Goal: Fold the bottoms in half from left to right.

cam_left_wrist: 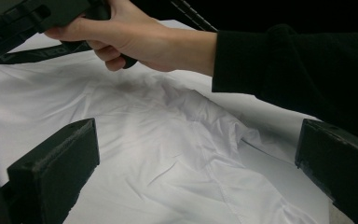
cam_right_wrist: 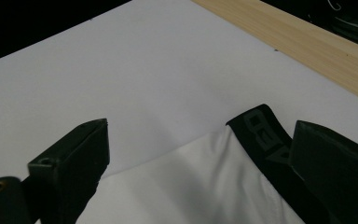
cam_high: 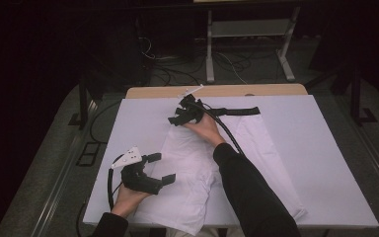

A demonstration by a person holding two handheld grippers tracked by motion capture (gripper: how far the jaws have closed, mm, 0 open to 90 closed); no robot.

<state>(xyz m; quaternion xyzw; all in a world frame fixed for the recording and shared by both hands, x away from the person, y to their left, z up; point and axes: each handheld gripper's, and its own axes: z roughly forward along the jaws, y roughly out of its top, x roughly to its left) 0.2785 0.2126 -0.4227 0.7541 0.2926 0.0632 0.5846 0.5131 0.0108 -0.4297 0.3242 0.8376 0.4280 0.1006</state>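
A white garment (cam_high: 264, 148) with a black waistband (cam_high: 237, 111) lies spread on the white-covered table (cam_high: 335, 163). My right gripper (cam_high: 176, 114) is open at the garment's far left corner, just above the cloth. In the right gripper view the jaws (cam_right_wrist: 200, 158) straddle the corner of the white cloth (cam_right_wrist: 191, 191), with the waistband's end (cam_right_wrist: 261, 130) by the right jaw. My left gripper (cam_high: 164, 168) is open over the garment's near left edge. In the left gripper view its jaws (cam_left_wrist: 198, 163) frame wrinkled cloth (cam_left_wrist: 168, 154), and the right hand (cam_left_wrist: 135, 37) is beyond.
A bare wooden strip (cam_high: 217, 91) runs along the table's far edge. Behind it stand a metal frame (cam_high: 249, 44) and loose cables (cam_high: 177, 69) on the floor. White cover lies bare to the right of the garment (cam_high: 325, 138).
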